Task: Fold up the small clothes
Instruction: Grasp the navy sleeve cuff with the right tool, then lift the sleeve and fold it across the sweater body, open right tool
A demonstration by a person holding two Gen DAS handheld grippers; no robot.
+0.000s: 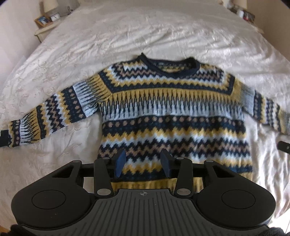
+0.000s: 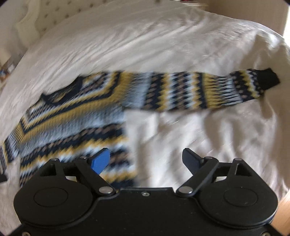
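A knitted sweater (image 1: pixel 172 116) with navy, yellow, pale blue and tan zigzag bands lies flat on a white bedspread, front up, both sleeves spread out. My left gripper (image 1: pixel 143 162) is open and empty, above the sweater's lower hem. In the right wrist view, which is blurred, the sweater's body (image 2: pixel 72 123) is at the left and its right sleeve (image 2: pixel 199 90) stretches to the right, ending in a dark cuff (image 2: pixel 269 78). My right gripper (image 2: pixel 145 159) is open and empty, at the sweater's lower right corner. A bit of the right gripper shows at the left wrist view's right edge (image 1: pixel 284 146).
The white bedspread (image 1: pixel 145 30) is wrinkled and covers the whole bed. A bedside table (image 1: pixel 46 20) with small items stands at the far left. Another shelf with items (image 1: pixel 244 14) is at the far right. A padded headboard (image 2: pixel 45 16) shows at the upper left.
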